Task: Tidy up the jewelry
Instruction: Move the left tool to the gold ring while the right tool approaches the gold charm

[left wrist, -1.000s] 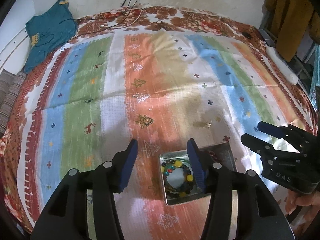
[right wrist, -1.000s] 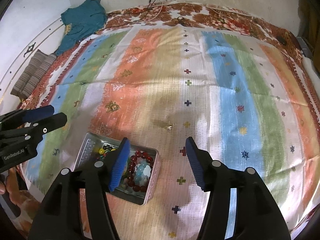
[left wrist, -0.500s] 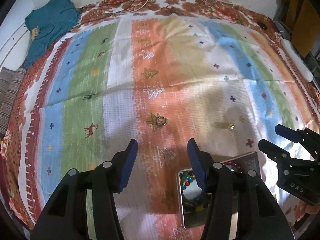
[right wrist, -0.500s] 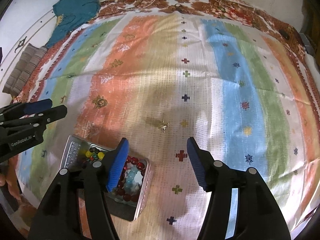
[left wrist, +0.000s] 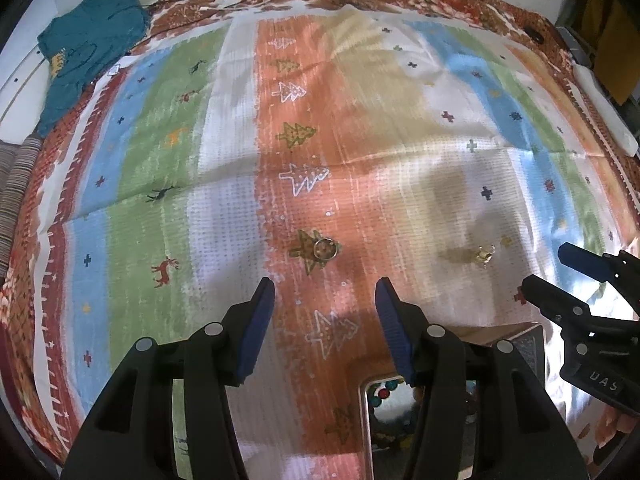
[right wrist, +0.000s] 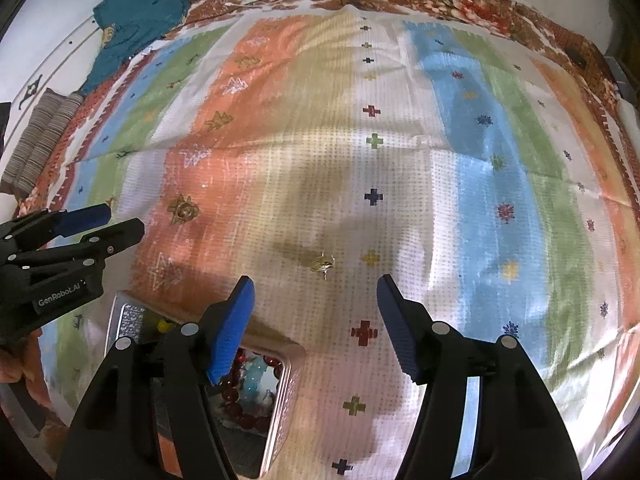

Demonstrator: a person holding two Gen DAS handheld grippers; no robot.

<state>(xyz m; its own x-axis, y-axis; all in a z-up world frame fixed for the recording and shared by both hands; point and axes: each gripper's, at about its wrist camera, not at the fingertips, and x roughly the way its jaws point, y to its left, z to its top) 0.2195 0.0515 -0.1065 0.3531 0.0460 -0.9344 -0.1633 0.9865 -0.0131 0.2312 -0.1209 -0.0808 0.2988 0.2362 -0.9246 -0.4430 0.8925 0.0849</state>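
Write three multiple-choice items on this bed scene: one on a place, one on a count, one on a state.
1. Where does the silver ring lie?
A. In the metal tin
B. On a tree motif in the orange stripe of the striped blanket
C. On the teal garment

2. How many loose jewelry pieces lie on the blanket outside the metal tin?
A. Two
B. Four
C. None

3. What is between the pads of the left claw?
A. The ring
B. A bead bracelet
C. Nothing

Answers:
1 B, the ring sits on the tree print.
2 A, only the ring and the gold ornament show.
3 C, just blanket shows in the gap.
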